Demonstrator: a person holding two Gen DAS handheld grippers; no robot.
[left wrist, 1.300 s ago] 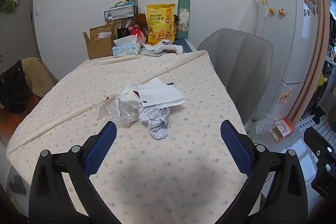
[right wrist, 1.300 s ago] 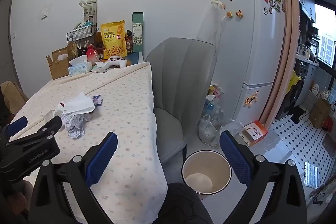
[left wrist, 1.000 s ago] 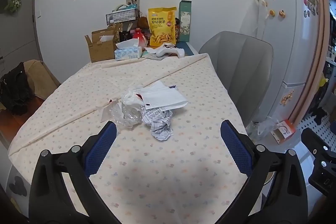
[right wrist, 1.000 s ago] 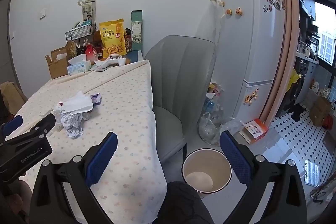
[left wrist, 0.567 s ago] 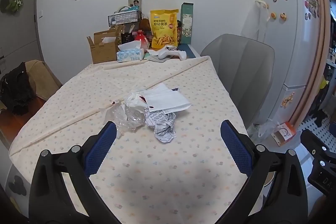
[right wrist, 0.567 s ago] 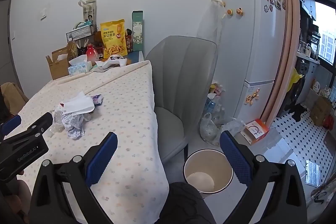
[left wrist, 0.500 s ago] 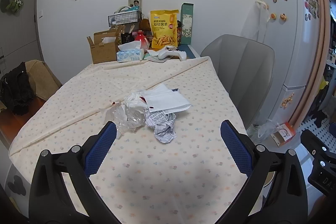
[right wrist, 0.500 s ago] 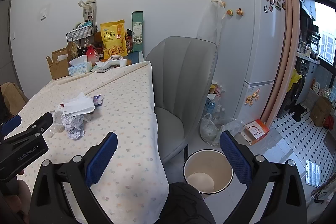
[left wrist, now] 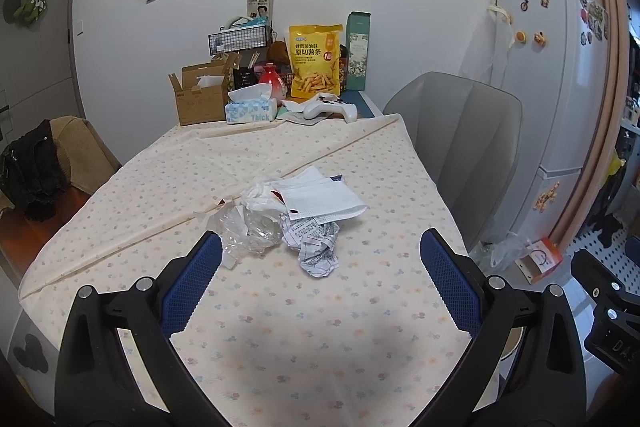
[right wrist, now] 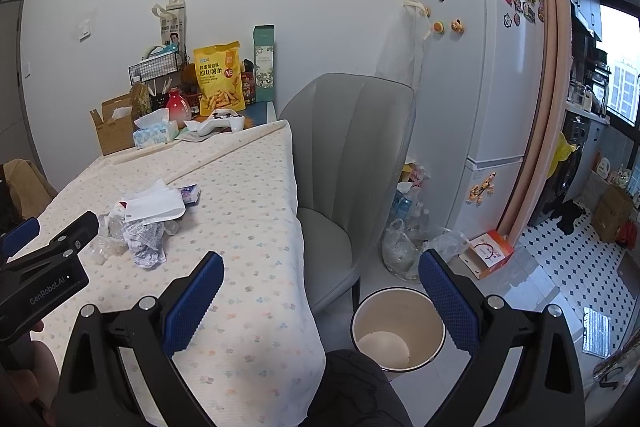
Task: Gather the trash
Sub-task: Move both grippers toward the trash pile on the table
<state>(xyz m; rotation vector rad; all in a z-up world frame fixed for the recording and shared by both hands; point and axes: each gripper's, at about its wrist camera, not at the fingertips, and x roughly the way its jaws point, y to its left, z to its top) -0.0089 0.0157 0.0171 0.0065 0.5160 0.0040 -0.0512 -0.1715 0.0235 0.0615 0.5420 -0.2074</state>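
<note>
Nothing's getting collected yet, I'd judge: the table (left wrist: 280, 327) is carrying the whole trash pile (left wrist: 296, 223) mid-cloth, w/ the bin (right wrist: 398, 327) sitting empty on the floor by the grey chair (right wrist: 352, 155). Left gripper (left wrist: 320, 279) & right gripper (right wrist: 320, 299) are both hanging wide open, holding nothing, well short of the pile; snack bag (left wrist: 316, 61), tissue box (left wrist: 251, 107) etc. are crowding the far end, blocking nothing.

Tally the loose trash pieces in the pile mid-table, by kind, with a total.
Crumpled printed paper wad: 1
Flat white paper bag: 1
Crumpled clear plastic wrap: 1
Crumpled white tissue: 1
Small purple wrapper: 1
Total: 5 visible; smaller scraps are hard to separate.
</note>
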